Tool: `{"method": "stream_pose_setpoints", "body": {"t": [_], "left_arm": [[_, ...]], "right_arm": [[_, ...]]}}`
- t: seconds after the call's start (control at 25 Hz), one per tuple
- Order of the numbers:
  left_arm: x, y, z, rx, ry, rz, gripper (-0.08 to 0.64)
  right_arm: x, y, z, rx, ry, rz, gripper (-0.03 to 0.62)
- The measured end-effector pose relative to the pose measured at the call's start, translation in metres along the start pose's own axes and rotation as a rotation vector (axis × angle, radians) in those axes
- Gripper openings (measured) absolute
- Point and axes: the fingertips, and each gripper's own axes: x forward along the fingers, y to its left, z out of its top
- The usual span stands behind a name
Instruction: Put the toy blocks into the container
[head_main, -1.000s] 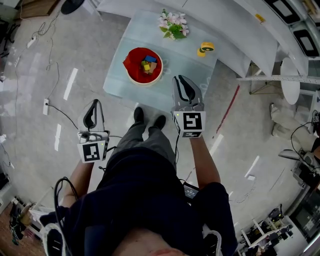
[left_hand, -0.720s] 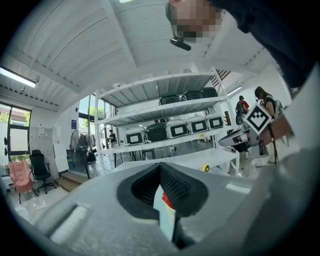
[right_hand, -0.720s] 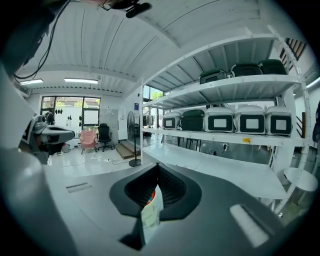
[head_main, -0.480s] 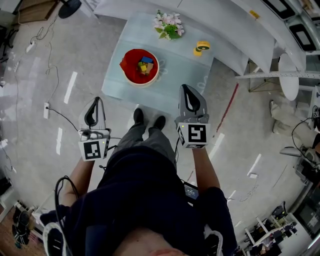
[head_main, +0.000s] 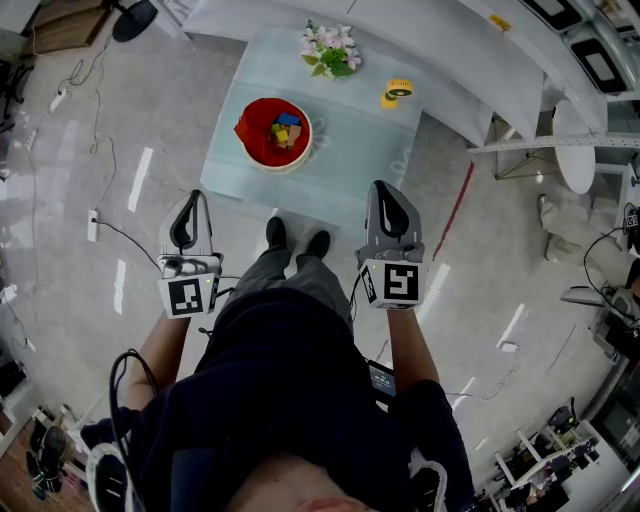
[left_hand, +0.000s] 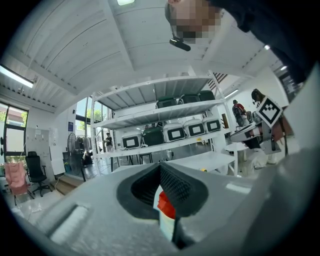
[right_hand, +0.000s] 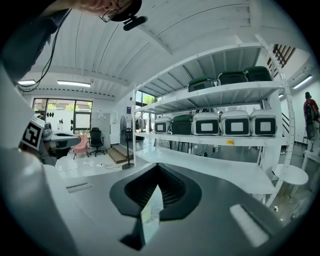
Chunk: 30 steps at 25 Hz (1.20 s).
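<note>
Left claw (left_hand: 161, 172): jaws drawn together at the tips, nothing gripped; a sliver of red shows through the narrow slit beneath them. In the head view the left claw (head_main: 190, 200) is held off the near left corner of the table (head_main: 350, 150), over the floor (head_main: 120, 120), with its marker cube (head_main: 188, 298) towards the person.

Right claw (right_hand: 158, 172): jaws likewise closed on each other and empty; only a pale strip of surface is seen through the slit. From the head the right claw (head_main: 385, 190) lies near the table's near right edge, and its own marker cube (head_main: 397, 283) faces upward.

Between the two claws stand the person's shoes (head_main: 277, 232), just short of the table's near edge.

Task objects: the container (head_main: 252, 130), red inside with a pale rim, sits on the left half of the table, well apart from both claws. The toy blocks (head_main: 284, 132), blue, yellow and tan among them, lie heaped inside it.

Other items: flowers (head_main: 328, 50) at the table's far edge; a yellow roll (head_main: 397, 92) near its far right corner; a cable (head_main: 100, 130) trailing over the floor at left.

Background of both gripper views: white shelving (right_hand: 220, 142) carrying a row of cases (right_hand: 206, 123).
</note>
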Motion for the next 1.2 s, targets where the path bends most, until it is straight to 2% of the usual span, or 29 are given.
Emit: {"method": "stream_pose_setpoints", "body": {"t": [0.32, 0.6, 0.84, 1.04, 1.2], "left_arm": [[0.003, -0.007, 0.004, -0.005, -0.011, -0.02, 0.001], [0.006, -0.014, 0.01, -0.018, -0.022, -0.041, 0.002], [0.005, -0.017, 0.01, -0.027, -0.025, -0.046, 0.002], [0.001, -0.015, 0.005, 0.006, -0.022, -0.054, 0.002], [0.002, -0.018, 0.012, -0.026, -0.028, -0.046, 0.001]], "right_arm": [[-0.018, -0.009, -0.004, -0.026, -0.002, -0.053, -0.002], [-0.027, -0.009, -0.004, -0.086, -0.013, -0.091, -0.002], [-0.029, -0.008, -0.006, -0.09, -0.012, -0.099, -0.003], [-0.031, -0.009, -0.004, -0.091, -0.011, -0.104, -0.003], [-0.034, -0.011, -0.006, -0.095, -0.008, -0.111, -0.003]]}}
